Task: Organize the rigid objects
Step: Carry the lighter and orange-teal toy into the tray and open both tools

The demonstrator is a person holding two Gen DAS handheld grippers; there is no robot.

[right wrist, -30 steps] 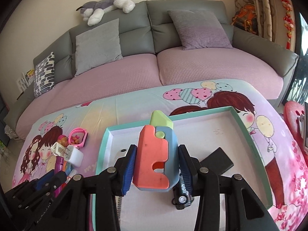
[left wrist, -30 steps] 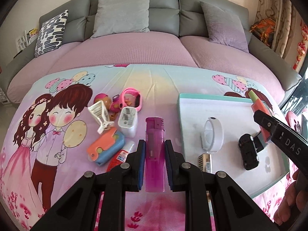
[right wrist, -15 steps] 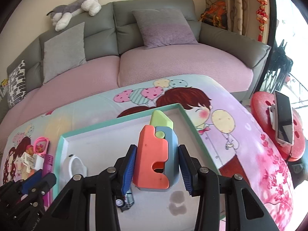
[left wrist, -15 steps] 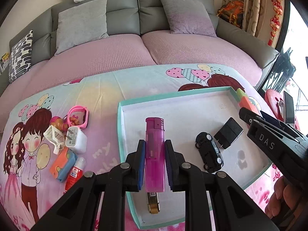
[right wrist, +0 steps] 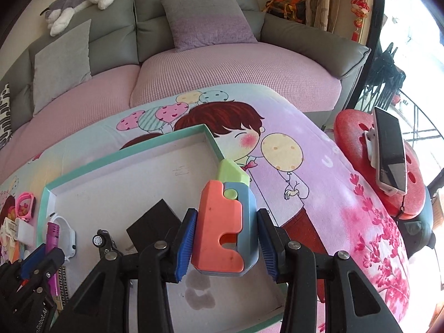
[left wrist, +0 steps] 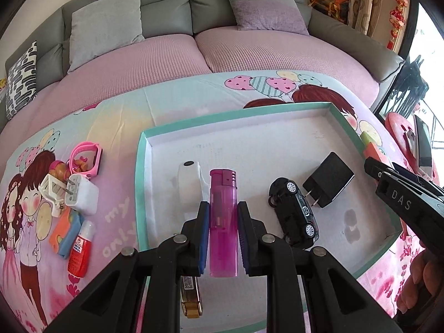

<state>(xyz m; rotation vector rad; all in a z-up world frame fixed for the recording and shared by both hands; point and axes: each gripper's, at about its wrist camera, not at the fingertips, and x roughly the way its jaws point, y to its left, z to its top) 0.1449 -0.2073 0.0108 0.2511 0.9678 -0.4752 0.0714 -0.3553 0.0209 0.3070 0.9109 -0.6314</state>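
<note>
My left gripper (left wrist: 222, 219) is shut on a purple lighter (left wrist: 223, 222) and hangs over the near left part of the teal-rimmed white tray (left wrist: 144, 172). In the tray lie a white round gadget (left wrist: 188, 183), a black toy car (left wrist: 295, 216), a black plug adapter (left wrist: 328, 179) and a gold lighter (left wrist: 190, 297). My right gripper (right wrist: 225, 241) is shut on an orange, blue and green toy knife (right wrist: 224, 227), held above the tray's right side (right wrist: 213, 141). The left gripper (right wrist: 36, 260) with the purple lighter (right wrist: 52, 238) shows at the lower left of the right wrist view.
Left of the tray on the cartoon blanket lie a white charger (left wrist: 82, 193), a white clip (left wrist: 51, 191), a pink watch band (left wrist: 84, 158), an orange-blue toy (left wrist: 66, 230) and a red-capped bottle (left wrist: 80, 249). A sofa with cushions stands behind. A phone (right wrist: 390, 155) rests on a red stool at the right.
Both grippers have swung to the right with their loads. The left one went from the loose pile to above the tray. The right one shifted from mid-tray to its right side.
</note>
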